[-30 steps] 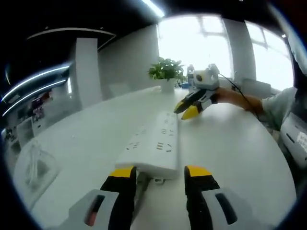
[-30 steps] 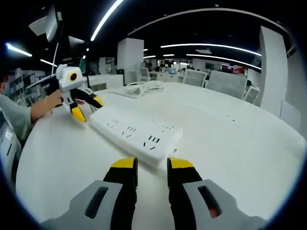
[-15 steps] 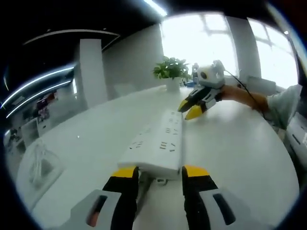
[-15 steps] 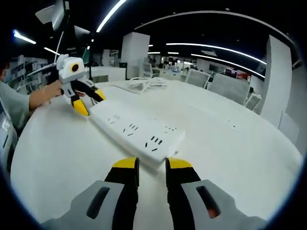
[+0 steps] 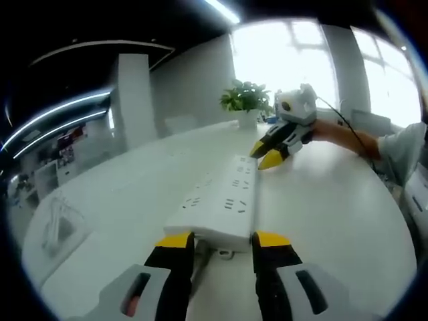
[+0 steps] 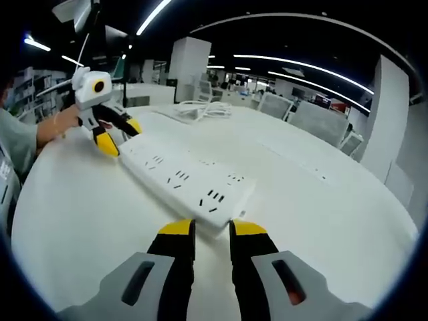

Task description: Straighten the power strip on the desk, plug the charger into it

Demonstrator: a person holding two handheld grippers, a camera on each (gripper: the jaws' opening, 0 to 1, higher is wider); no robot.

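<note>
A long white power strip [image 5: 224,197] lies flat on the white desk [image 5: 321,214], running away from my left gripper [image 5: 223,239]. That gripper is open, its yellow-tipped jaws flanking the strip's near end, where a short cable stub shows. At the strip's far end is my right gripper [image 5: 265,154], held by a hand. In the right gripper view the strip [image 6: 184,184] lies diagonally, and the right gripper [image 6: 212,229] sits just short of its near corner, jaws narrowly apart and holding nothing. The left gripper [image 6: 118,136] straddles the far end. A white coiled cable [image 6: 200,109] lies beyond.
A potted plant [image 5: 246,99] stands at the desk's far edge. A person's forearm [image 5: 348,137] reaches in from the right. A white cable bundle [image 5: 57,227] lies at the left. Office chairs [image 6: 314,115] line the desk's far side, and a sleeve [image 6: 17,144] shows at the left.
Both grippers have stayed at the strip's two ends. The left jaws have drawn slightly closer together. Both views have shifted a little.
</note>
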